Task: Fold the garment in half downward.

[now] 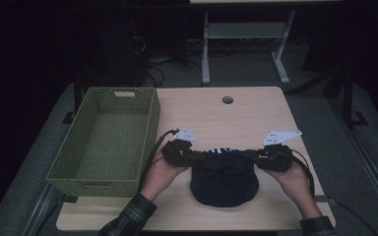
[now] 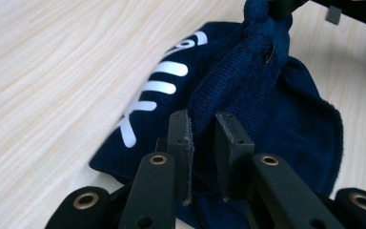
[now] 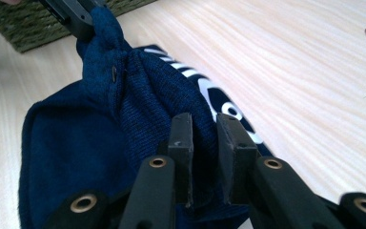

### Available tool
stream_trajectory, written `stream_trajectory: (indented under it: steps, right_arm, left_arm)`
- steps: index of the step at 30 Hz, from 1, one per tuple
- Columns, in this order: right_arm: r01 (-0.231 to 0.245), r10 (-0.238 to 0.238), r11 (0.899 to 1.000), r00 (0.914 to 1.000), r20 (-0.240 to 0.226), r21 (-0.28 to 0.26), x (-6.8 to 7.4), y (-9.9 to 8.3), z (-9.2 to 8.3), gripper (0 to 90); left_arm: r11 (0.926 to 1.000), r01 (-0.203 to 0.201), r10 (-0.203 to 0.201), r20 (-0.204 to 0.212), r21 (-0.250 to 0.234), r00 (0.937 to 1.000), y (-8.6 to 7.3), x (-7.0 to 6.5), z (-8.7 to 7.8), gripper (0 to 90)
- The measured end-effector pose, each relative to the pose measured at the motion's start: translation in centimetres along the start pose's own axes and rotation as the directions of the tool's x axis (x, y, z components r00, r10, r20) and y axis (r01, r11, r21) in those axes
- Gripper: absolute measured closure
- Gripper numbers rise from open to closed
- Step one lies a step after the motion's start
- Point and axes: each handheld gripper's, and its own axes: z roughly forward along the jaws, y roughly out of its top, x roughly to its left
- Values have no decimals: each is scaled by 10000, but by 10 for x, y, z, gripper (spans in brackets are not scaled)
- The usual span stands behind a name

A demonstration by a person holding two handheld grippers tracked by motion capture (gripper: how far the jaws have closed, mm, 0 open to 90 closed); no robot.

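folding step in hand: left tool (image 1: 193,158) and right tool (image 1: 252,156) each pinching a top edge of the navy towel (image 1: 225,184), stretched between them, rest lying on desk (image 1: 256,118) at 6 o'clock. next likely: fold over, then basket (image 1: 150,128) at 9 o'clock.

Black fingers (image 2: 178,143) with brass rivets; grey plates; plaid sleeves (image 1: 133,214).
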Motion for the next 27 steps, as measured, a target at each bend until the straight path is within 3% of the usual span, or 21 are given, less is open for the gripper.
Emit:
stream_trajectory:
  steps: [16,27]
  right_arm:
    - [-77,90,9997,9982,-585,228,27,-32,-7,752]
    - [-46,99,9981,9962,-871,611,45,-56,-5,739]
  left_arm:
    - [9989,-229,221,212,404,9995,-18,-22,4,769]
    - [9942,-322,260,605,1027,9978,-35,-39,12,766]
